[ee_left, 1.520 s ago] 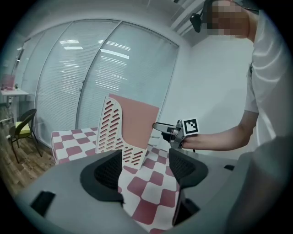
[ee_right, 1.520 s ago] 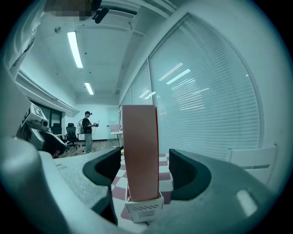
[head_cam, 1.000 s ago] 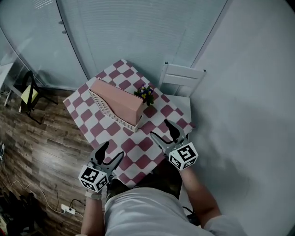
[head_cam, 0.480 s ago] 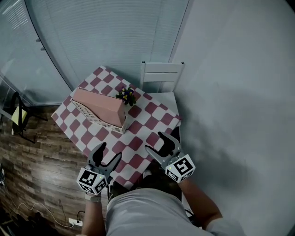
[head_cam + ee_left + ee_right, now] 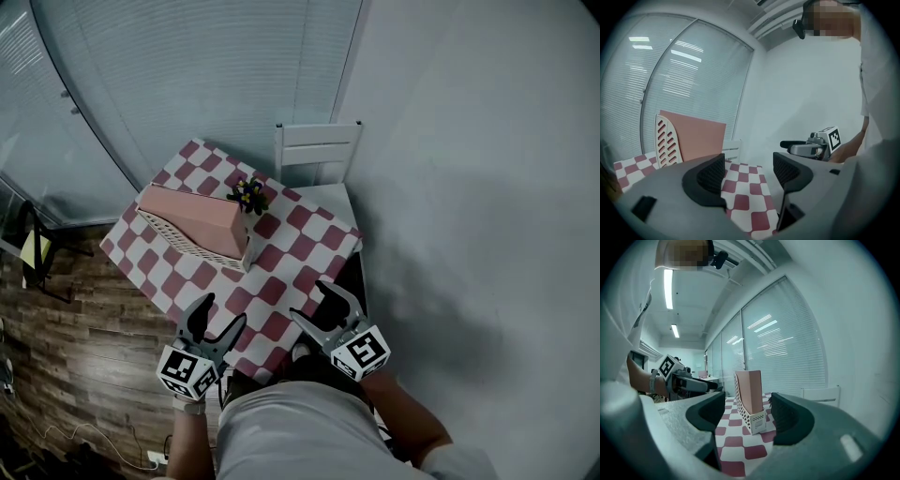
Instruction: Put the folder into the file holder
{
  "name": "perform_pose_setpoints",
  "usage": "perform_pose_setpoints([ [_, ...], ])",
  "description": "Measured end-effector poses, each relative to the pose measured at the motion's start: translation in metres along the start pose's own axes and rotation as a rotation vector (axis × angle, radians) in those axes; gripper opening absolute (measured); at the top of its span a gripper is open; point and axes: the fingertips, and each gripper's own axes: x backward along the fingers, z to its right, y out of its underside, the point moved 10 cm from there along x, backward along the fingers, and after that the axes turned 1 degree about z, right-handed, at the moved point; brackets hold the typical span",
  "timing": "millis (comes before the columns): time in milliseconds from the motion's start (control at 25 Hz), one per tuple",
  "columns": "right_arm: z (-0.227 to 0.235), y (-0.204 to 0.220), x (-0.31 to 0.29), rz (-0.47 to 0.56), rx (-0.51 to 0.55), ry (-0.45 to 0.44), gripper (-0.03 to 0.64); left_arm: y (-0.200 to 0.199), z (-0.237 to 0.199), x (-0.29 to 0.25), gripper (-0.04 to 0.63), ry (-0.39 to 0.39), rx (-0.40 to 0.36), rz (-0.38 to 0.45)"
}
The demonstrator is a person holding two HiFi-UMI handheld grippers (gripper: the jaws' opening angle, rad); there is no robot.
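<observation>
Held left gripper (image 5: 221, 315) and right gripper (image 5: 312, 302) open, empty, right jaws just narrowed slightly; faced file holder (image 5: 184, 239), folder (image 5: 192, 208) inside, ahead, end-on to right.

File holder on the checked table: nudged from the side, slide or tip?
Probably tips before sliding: the file holder is tall and narrow, standing on checked cloth. Its slotted walls look thin, so likely light and a bit flexible. The pink folder standing inside puts weight high; push low.

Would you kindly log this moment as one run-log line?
folder: in file holder | left gripper: open, empty | right gripper: open, empty, jaws just closing slightly
</observation>
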Motion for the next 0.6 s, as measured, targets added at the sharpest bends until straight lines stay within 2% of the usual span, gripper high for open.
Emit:
perform_pose_setpoints([
  [200,-0.005,0.005,-0.002,-0.019,0.0,0.032,0.307,0.004,-0.003,0.007,0.304,-0.005,0.008,-0.002],
  [600,-0.013,0.006,-0.013,-0.029,-0.002,0.004,0.307,0.008,-0.008,0.019,0.304,-0.028,0.028,0.0],
])
